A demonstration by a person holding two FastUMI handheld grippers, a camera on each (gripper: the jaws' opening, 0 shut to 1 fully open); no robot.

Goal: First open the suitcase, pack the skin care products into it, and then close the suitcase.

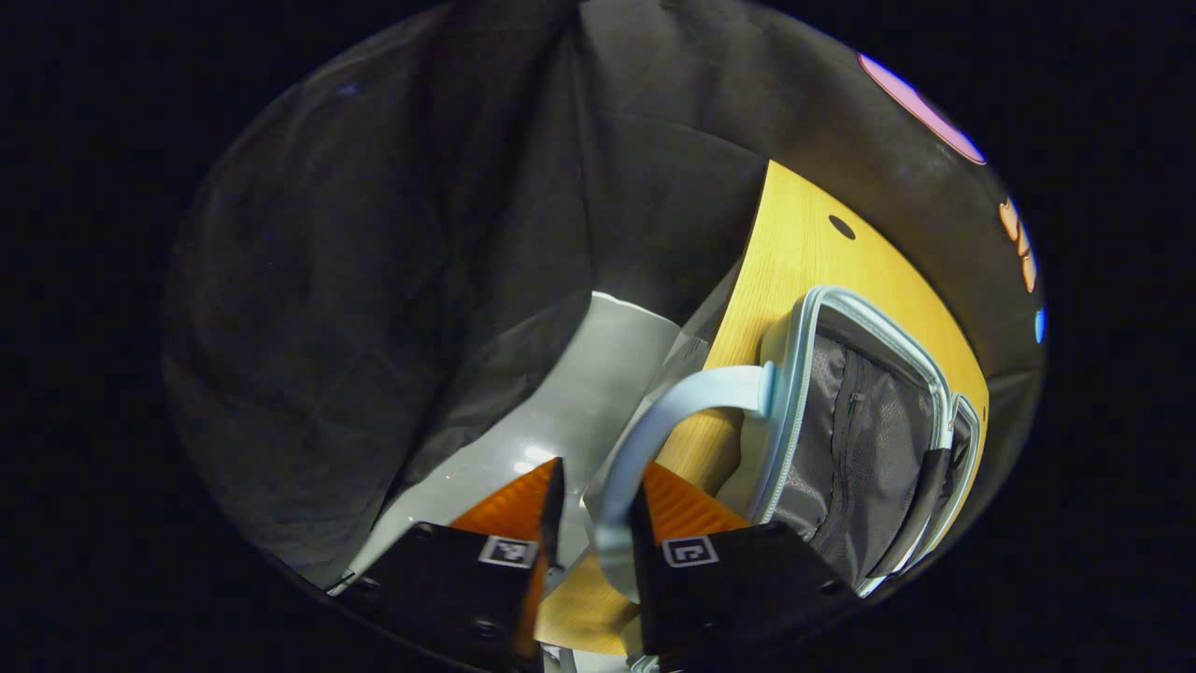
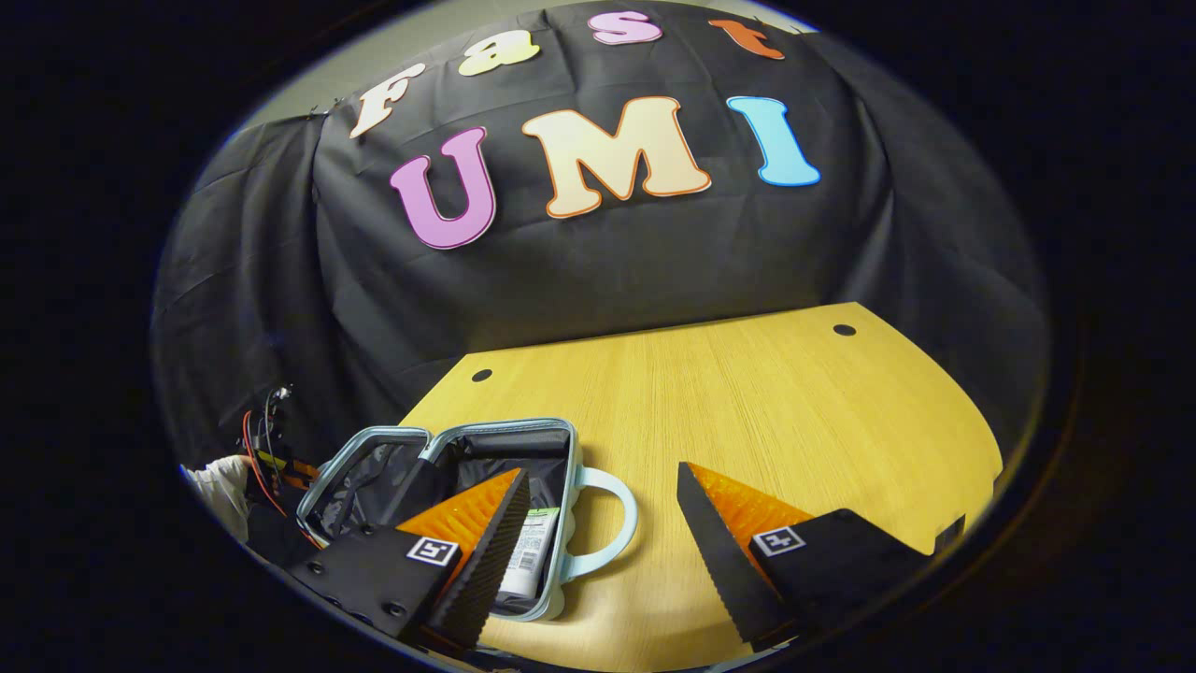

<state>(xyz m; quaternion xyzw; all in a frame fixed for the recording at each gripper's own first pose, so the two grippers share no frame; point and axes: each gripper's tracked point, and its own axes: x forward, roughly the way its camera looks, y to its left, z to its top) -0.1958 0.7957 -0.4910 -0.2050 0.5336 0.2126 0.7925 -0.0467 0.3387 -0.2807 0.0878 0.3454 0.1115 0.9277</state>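
1. In my left gripper view, the left gripper [image 1: 594, 509] has its fingers on either side of the suitcase handle [image 1: 654, 421]; I cannot tell whether both press on it.
2. The suitcase [image 1: 860, 439] lies open on the wooden table [image 1: 804, 243], its grey lining partly cut off at the edge.
3. My right gripper [image 2: 603, 523] hangs spread wide, holding nothing.
4. Its finger [image 2: 486, 542] hides part of a skin care tube [image 2: 528, 551] inside the suitcase.
5. A sleeve [image 2: 217, 486] shows dimly beyond.
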